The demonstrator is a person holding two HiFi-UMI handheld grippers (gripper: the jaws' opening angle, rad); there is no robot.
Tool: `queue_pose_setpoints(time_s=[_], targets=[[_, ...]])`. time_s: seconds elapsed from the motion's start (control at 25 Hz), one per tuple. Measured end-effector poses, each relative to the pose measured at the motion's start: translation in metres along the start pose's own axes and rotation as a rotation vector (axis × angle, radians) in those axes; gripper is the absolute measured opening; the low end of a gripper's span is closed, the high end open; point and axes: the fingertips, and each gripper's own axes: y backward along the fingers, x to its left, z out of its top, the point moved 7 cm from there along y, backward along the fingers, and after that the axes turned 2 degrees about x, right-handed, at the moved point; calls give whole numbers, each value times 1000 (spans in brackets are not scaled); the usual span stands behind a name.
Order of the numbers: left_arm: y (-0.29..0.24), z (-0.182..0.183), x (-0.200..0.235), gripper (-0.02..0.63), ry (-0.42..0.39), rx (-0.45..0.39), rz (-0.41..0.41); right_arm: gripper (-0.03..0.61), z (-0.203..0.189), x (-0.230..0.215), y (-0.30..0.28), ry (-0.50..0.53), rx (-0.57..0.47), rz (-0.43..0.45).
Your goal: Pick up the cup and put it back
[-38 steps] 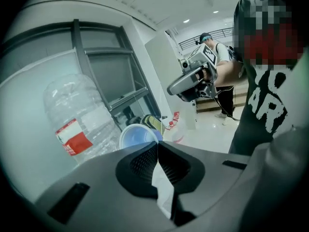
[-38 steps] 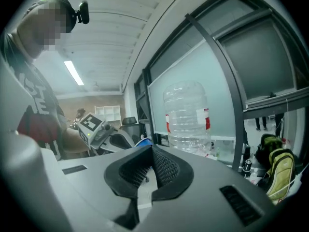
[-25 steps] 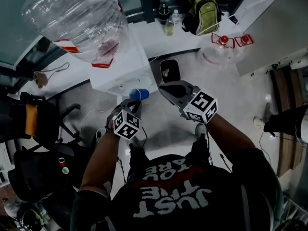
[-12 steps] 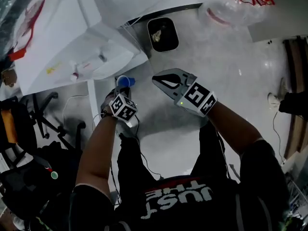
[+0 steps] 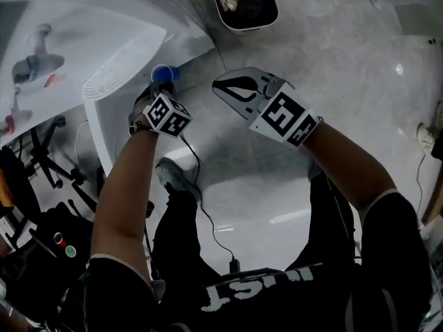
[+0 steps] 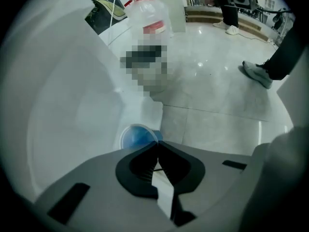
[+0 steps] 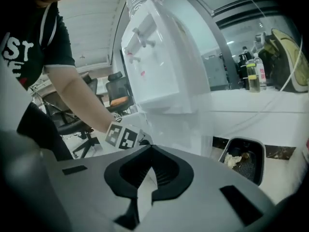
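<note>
We had the blue cup [image 5: 163,72] low down against the front of the white water dispenser [image 5: 104,54], just right of its drip grille [image 5: 111,83] in the head view, with the pale floor [image 5: 332,68] beyond it. In the left gripper view its open mouth faced the camera. Its rim met the tips of our left gripper [image 6: 157,143], whose jaws were drawn together. They seemed to pinch the cup's wall, though the tips hid the contact itself. Our right gripper [image 5: 218,85] sat just to the right of the cup and apart from it, its jaws closed on nothing. A black bin [image 5: 243,2] with crumpled litter stood on the floor farther out, and a large water bottle [image 6: 147,18] rested beyond the dispenser
</note>
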Motion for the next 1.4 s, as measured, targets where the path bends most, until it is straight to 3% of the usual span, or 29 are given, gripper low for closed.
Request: queue_pose_setpoints(time_s=[0.4, 0.76, 1.12, 1.4], targets=[[-86, -1, 49, 14, -35, 132, 86, 34, -53, -5, -15, -41, 48, 39], [-111, 10, 67, 14, -170, 176, 145, 34, -53, -27, -11, -56, 39, 34], [-123, 16, 72, 15, -234, 177, 172, 34, -51, -42, -6, -71, 32, 32], [-120, 23, 67, 173, -195, 170, 163, 34, -49, -41, -4, -87, 14, 39]])
